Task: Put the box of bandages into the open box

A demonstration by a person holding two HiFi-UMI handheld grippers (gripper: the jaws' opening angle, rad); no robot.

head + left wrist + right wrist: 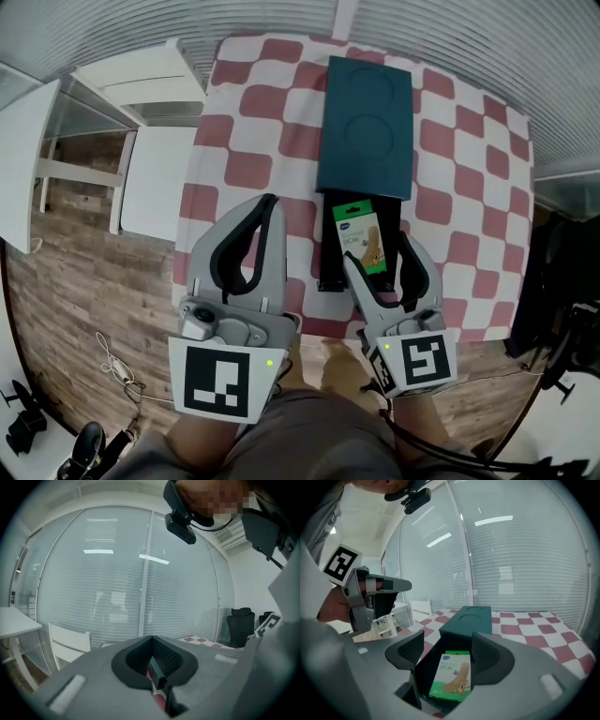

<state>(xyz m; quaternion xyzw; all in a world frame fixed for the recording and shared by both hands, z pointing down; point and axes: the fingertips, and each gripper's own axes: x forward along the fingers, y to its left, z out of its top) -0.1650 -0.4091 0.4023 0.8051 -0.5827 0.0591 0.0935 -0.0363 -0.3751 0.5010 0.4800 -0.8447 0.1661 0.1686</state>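
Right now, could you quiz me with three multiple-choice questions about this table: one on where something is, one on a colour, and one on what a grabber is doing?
1. Where does the green bandage box lie?
A on the floor
B in the open dark box
C under the table

2. What colours is the tablecloth?
A blue and yellow
B plain black
C red and white

3. How do the left gripper's jaws stand?
A together, empty
B wide apart
C clamped on a lid

Answers:
1 B: it lies inside, between the parted jaws of the right gripper.
2 C: the checks show it.
3 A: the tips meet with nothing between them.
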